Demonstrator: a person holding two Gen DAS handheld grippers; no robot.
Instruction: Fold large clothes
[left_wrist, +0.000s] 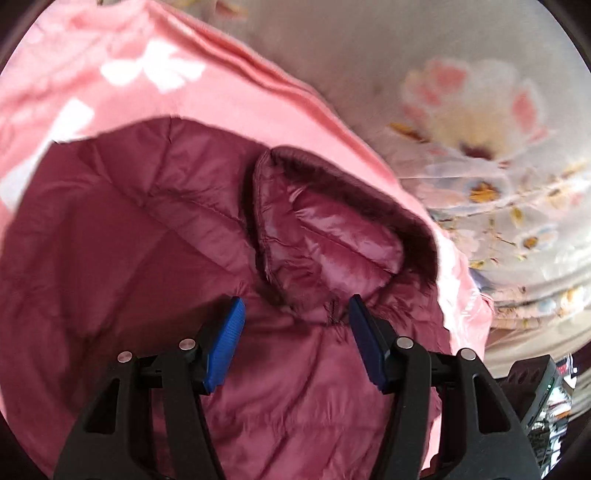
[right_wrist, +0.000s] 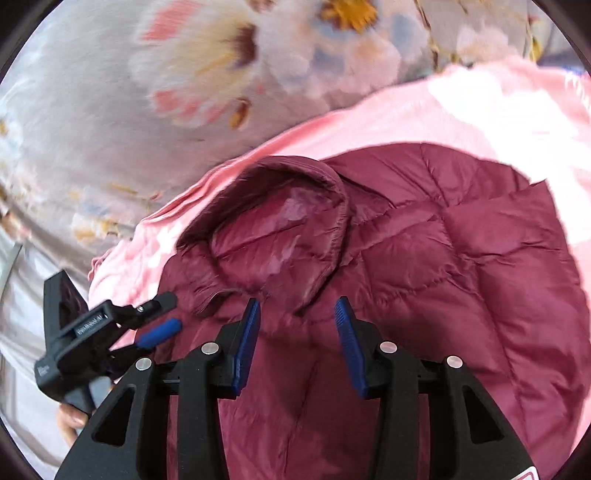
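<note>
Jacket (left_wrist: 129, 258) on pink blanket (left_wrist: 92, 74) — L gripper (left_wrist: 295, 314) & R gripper (right_wrist: 295, 314) both released.

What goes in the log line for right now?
left gripper: open | right gripper: open | maroon jacket: on pink blanket, ungrasped

The maroon jacket (right_wrist: 424, 251) lies spread over the pink blanket (right_wrist: 424, 107), with its raised hood (right_wrist: 280, 221) bulging up as the one hump in the way. Both tools hang above the jacket with jaws apart and nothing between their pads: the right tool (right_wrist: 295, 328) and the left tool (left_wrist: 295, 325), each just short of the hood. Pink blanket shows bare beyond the hood, and flowered bedding (right_wrist: 110, 110) past the blanket's edge.
</note>
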